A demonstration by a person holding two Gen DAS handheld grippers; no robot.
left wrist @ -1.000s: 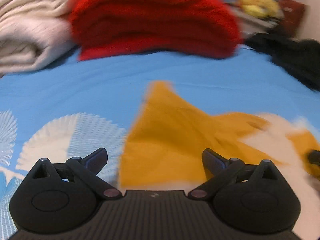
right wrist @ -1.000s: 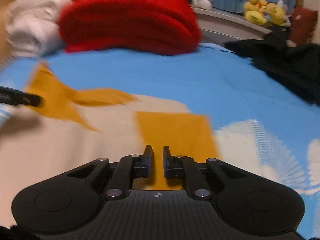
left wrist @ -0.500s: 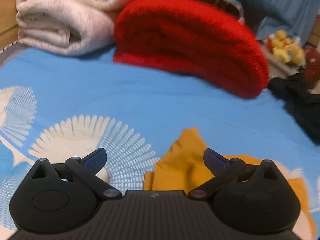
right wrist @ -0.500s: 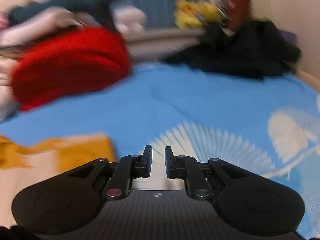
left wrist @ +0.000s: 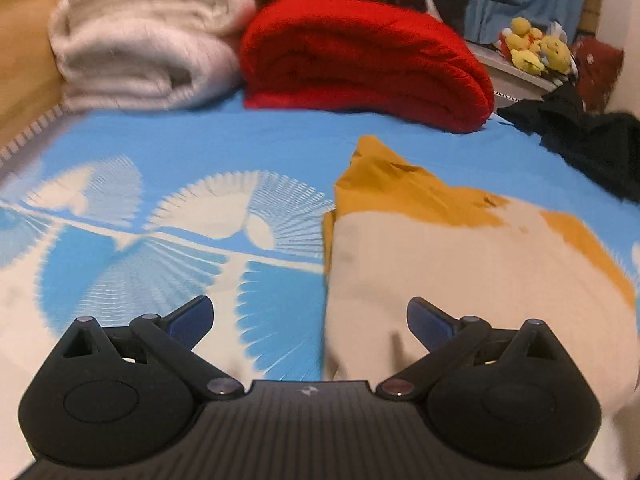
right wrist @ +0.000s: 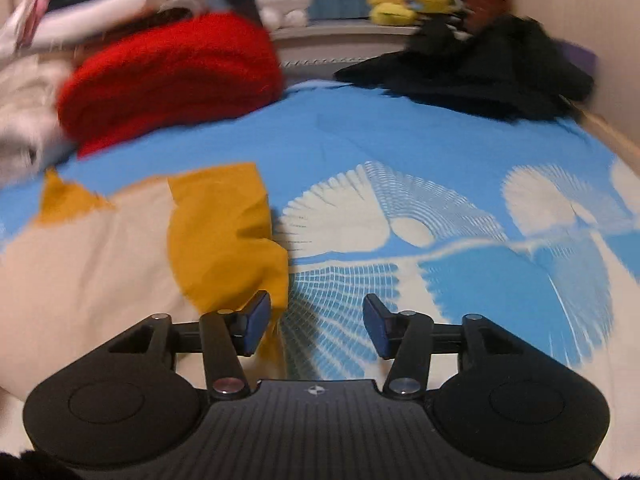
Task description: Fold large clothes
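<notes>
left gripper (left wrist: 310, 318): fingers spread wide, holding nothing
garment (left wrist: 460, 264): cream and mustard, lying on the blue bed (left wrist: 240, 148)
right gripper (right wrist: 316, 322): fingers just opened partway, nothing gripped, mustard edge beside the left one

I see warm, even indoor light in both views, bright enough that colours read strongly, with no glare. Shadows are soft; a faint one lies on the cream cloth (left wrist: 460, 280) just ahead of the left jaws. Motion blur smears the folded white blanket (left wrist: 148, 40) far ahead and left of them, and in the right view the red blanket (right wrist: 172, 80) beyond the jaws is streaked too. My fisheye lenses bend the blue bedsheet (right wrist: 400, 136) into a dome and darken the corners. The gripper bodies stay sharp.
</notes>
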